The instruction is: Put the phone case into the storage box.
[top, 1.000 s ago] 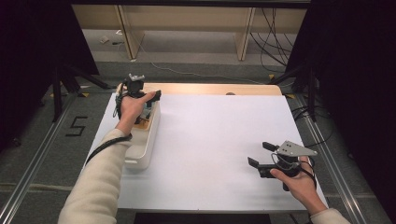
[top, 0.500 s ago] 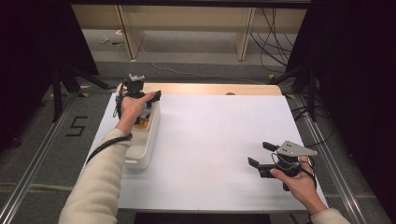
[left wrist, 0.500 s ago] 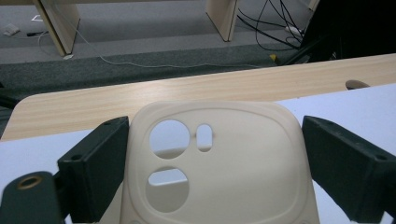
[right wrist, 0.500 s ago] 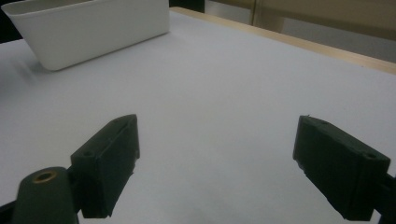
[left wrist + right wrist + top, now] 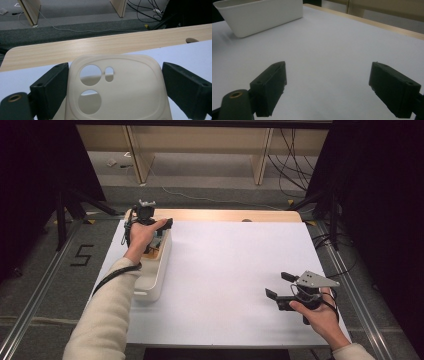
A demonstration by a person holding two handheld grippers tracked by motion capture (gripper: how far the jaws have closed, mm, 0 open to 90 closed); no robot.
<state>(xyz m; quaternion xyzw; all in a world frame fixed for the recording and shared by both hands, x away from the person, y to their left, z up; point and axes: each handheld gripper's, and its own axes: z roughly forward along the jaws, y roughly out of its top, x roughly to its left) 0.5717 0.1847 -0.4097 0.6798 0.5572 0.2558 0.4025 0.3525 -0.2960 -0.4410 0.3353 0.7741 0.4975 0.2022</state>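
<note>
A cream phone case (image 5: 125, 95) with round camera cut-outs sits between the jaws of my left gripper (image 5: 115, 75), touching both of them. In the high view my left gripper (image 5: 161, 231) hovers over the far end of a white bin (image 5: 150, 285) at the table's left. My right gripper (image 5: 278, 285) is held low over the white table near the front right. Its jaws stand wide apart with nothing between them, as the right gripper view (image 5: 328, 75) confirms. The white bin (image 5: 262, 15) lies far off across the table from it.
White sheet (image 5: 225, 265) covers the table, with a bare wooden strip (image 5: 225, 215) along the far edge. Beyond it are floor cables (image 5: 82, 30) and wooden legs (image 5: 262, 155). Dark stands flank both sides.
</note>
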